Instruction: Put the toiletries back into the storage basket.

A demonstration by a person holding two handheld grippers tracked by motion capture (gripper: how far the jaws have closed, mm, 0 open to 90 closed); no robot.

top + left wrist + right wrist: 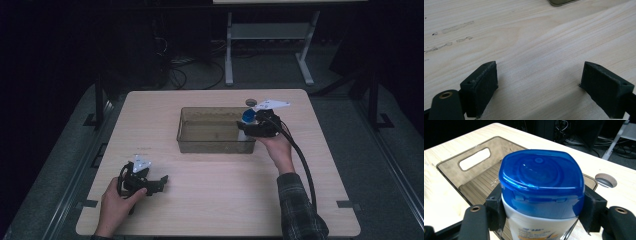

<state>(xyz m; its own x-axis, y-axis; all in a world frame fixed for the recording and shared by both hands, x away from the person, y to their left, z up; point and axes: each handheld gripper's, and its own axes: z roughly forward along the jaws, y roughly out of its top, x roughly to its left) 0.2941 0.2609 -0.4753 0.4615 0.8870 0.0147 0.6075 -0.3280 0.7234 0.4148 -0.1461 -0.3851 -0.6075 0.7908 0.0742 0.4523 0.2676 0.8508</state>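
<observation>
High view, 1 bin (200, 141), 1 bottle (247, 118), 2 grippers

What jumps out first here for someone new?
The blue-capped white bottle, clamped in the right tongs over the right end of the translucent brown bin mid-table. Next, the left tongs held open low over bare wood at the table's near left, gripping nothing.

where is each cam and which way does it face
High view: above the person's side, looking forward and down on the table; both forearms, left gripper, right gripper.
Left gripper view: low over bare wood; own open jaws.
Right gripper view: along jaws shut on the bottle, toward the bin.
Shared: high and right views both show bottle and bin.
</observation>
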